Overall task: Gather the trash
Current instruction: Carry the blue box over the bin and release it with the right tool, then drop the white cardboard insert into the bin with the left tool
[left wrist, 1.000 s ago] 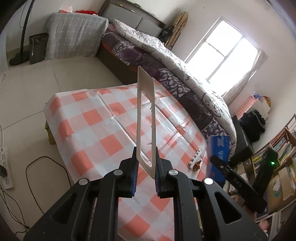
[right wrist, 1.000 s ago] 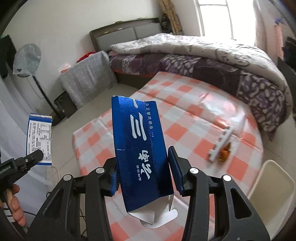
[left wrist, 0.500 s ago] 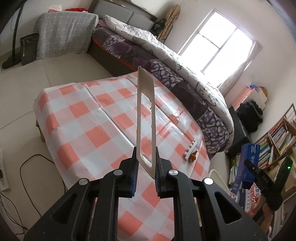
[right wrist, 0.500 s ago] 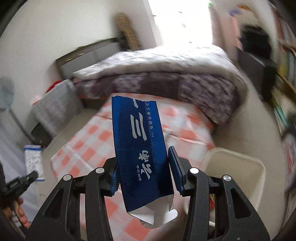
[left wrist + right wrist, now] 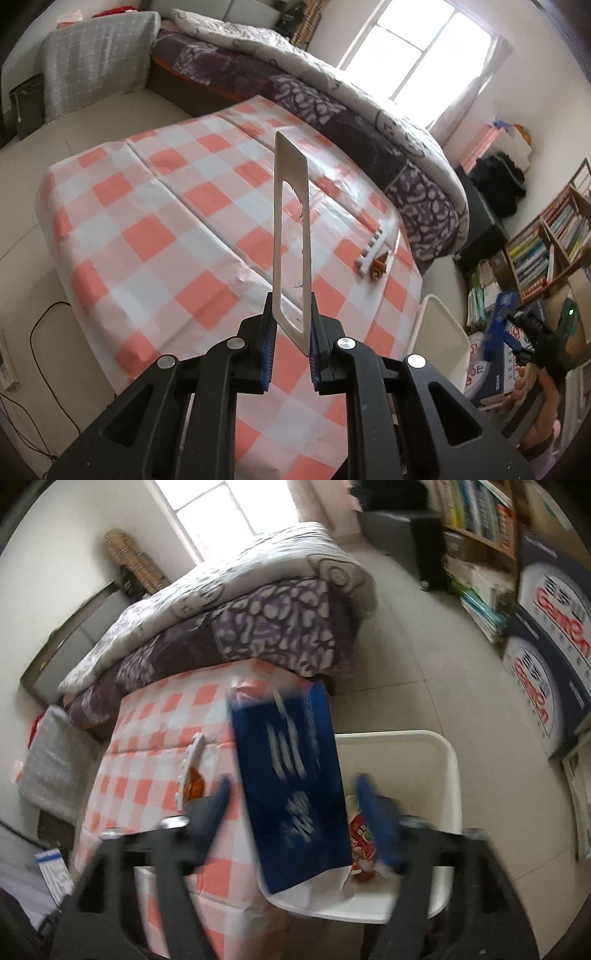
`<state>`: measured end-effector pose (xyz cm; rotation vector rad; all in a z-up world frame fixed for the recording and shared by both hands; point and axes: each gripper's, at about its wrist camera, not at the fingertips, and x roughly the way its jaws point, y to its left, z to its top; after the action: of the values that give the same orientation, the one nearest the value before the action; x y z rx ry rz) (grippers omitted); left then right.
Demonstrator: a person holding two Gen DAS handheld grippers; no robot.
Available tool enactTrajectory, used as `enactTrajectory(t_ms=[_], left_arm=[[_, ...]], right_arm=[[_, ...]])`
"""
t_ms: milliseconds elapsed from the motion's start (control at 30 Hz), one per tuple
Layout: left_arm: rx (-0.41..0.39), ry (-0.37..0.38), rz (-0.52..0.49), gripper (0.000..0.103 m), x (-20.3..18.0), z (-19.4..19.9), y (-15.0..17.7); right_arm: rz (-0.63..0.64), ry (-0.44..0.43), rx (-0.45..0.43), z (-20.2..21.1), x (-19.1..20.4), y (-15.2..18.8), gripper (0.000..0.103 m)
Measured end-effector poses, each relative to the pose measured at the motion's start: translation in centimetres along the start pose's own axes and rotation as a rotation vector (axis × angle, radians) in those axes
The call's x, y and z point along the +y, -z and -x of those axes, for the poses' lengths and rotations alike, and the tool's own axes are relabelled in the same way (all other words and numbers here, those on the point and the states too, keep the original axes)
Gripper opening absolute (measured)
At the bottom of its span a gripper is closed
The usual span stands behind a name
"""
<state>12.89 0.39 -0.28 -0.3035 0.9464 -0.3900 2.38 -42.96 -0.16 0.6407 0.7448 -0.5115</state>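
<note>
My left gripper [image 5: 291, 339] is shut on a flat white card frame [image 5: 290, 236], held upright above the checked table [image 5: 155, 221]. My right gripper [image 5: 295, 812] is open, its fingers spread wide. The blue carton [image 5: 291, 782] is loose between them and tilts over the white bin [image 5: 450, 775]. The bin holds red wrappers [image 5: 360, 845]. In the left wrist view the right gripper [image 5: 517, 325] and blue carton [image 5: 496, 332] are over the bin [image 5: 443, 332] at the table's right end.
A white toothed plastic strip [image 5: 373, 251] and an orange-brown wrapper [image 5: 378, 271] lie on the table near the bin. A bed [image 5: 332, 96] is behind the table. Bookshelves [image 5: 546, 243] and boxes [image 5: 546, 672] stand to the right.
My right gripper swung from over the table to over the bin and opened, letting go of the blue carton. The left gripper kept hold of the card frame and shifted its view rightward.
</note>
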Motion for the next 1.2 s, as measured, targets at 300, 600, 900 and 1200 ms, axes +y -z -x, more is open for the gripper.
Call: enactTrajectory(t_ms=[300, 600, 900, 1200], left_arm=[[0.078, 0.04, -0.075, 0.015, -4.1, -3.4, 1.4], [0.236, 0.168, -0.221, 0.015, -12.6, -7.5, 4.3], [0.382, 0.263, -0.353, 0.017, -22.1, -12.8, 8.0], [0.35, 0.076, -0.441, 0.056, -23.8, -17.3, 3.3]], right_arm=[[-0.123, 0.046, -0.06, 1.5, -4.5, -1.3, 0.085], [-0.291, -0.139, -0.134, 3.8, -3.7, -4.7, 0.091], [-0.519, -0.21, -0.054, -0.4, -9.5, -5.5, 0.092], [-0.527, -0.257, -0.008, -1.0, -10.1, -6.1, 0.092]])
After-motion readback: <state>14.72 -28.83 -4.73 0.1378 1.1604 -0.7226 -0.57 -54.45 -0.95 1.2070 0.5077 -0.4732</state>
